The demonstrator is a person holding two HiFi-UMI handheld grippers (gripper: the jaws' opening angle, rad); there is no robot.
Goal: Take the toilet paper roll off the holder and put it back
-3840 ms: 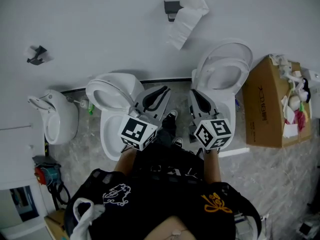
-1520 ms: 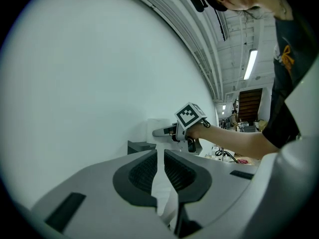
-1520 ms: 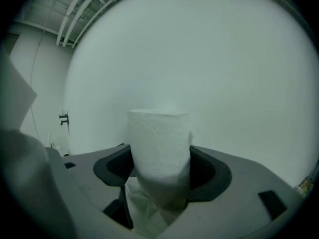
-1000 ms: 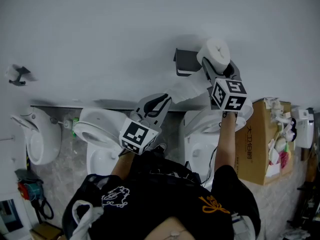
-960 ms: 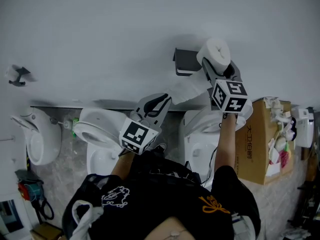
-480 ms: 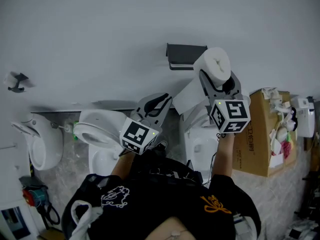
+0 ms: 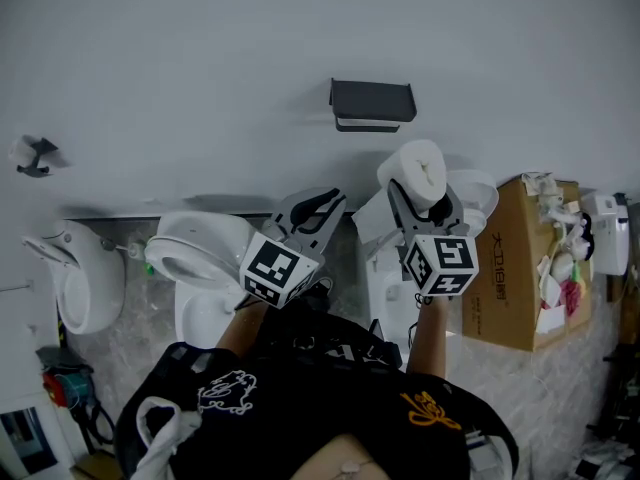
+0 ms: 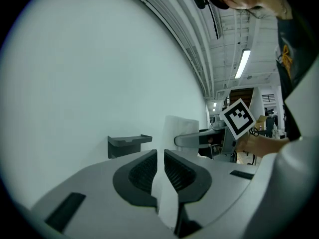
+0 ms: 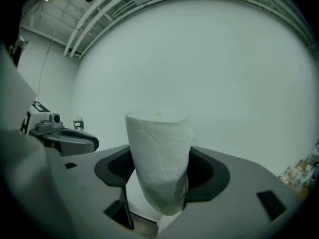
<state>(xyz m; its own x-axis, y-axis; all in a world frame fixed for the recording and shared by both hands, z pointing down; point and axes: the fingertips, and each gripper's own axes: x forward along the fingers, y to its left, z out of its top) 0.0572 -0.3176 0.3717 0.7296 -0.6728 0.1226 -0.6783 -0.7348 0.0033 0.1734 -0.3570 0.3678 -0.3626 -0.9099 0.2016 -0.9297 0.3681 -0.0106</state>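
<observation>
Item: your right gripper [image 7: 420,204]. Pads clamped on toilet paper roll [image 9: 158,153] at mid-body. Roll stood upright between pads, long axis vertical, core end up, loose tail [image 7: 368,218] below. Holder [image 7: 372,101] bare on wall beyond fingertips. Your left gripper [image 7: 318,206]: jaws drawn together. Step judged: removal done. Next: line core with holder, slide on.
</observation>
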